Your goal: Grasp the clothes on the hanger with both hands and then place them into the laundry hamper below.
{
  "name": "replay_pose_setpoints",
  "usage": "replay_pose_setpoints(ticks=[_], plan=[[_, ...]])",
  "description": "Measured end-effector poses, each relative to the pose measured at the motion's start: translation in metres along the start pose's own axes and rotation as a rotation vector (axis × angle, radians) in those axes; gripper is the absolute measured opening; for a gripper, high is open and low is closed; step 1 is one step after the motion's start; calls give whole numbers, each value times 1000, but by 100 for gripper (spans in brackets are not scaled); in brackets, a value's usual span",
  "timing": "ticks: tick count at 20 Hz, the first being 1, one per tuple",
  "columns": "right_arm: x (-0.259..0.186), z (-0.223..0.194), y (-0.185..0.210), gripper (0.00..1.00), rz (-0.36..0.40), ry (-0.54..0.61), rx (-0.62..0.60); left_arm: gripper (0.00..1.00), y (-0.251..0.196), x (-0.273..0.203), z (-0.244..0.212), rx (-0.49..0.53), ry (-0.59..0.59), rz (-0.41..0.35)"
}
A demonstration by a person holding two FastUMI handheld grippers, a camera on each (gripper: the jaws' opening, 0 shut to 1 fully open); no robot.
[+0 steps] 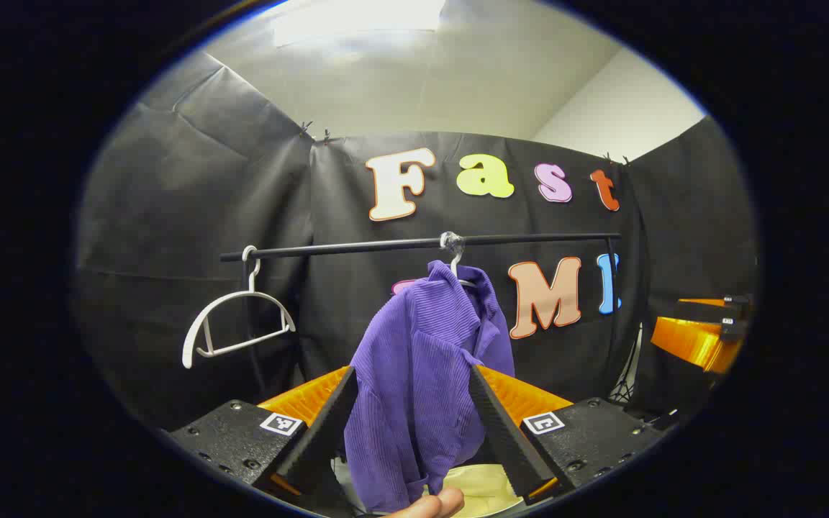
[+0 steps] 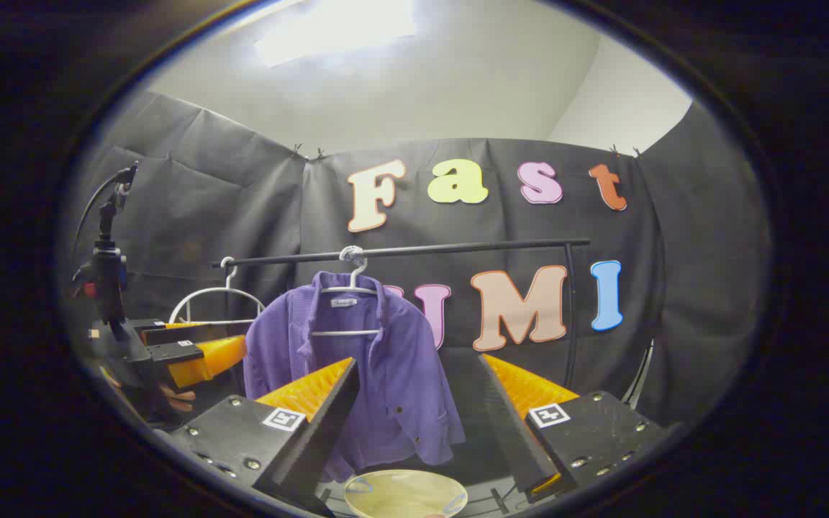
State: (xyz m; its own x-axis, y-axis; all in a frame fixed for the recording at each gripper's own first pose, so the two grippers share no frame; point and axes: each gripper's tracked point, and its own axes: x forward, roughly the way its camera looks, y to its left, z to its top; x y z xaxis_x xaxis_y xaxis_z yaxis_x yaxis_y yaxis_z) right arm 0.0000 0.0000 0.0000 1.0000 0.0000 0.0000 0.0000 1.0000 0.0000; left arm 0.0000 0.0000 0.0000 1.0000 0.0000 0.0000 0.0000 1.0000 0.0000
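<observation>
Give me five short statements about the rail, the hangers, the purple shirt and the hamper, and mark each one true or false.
1. The purple shirt hangs on a white hanger on the black rail. True.
2. The shirt already lies in the hamper. False: it is on the rail, above the hamper.
3. A second, bare hanger hangs on the rail. True.
4. The left gripper is shut on the shirt. False: its fingers stand apart.
5. The right gripper is open. True.
</observation>
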Motion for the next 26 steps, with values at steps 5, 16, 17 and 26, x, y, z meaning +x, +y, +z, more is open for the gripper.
replay_pose_setpoints(ticks=[5,16,17,26], plan=[[10,-13,-5,99,-7,-11,-44,94,-28,-9,-6,20,-46,-48],[77,-31,-8,96,83,-25,-14,99,-41,26,-27,-45,-9,-30],[86,-30,-6,97,108,-44,-16,99,-46,29,-36,-63,13,-33],[184,-108,6,97,204,78,54,96,-44,94,-122,-48,124,82]])
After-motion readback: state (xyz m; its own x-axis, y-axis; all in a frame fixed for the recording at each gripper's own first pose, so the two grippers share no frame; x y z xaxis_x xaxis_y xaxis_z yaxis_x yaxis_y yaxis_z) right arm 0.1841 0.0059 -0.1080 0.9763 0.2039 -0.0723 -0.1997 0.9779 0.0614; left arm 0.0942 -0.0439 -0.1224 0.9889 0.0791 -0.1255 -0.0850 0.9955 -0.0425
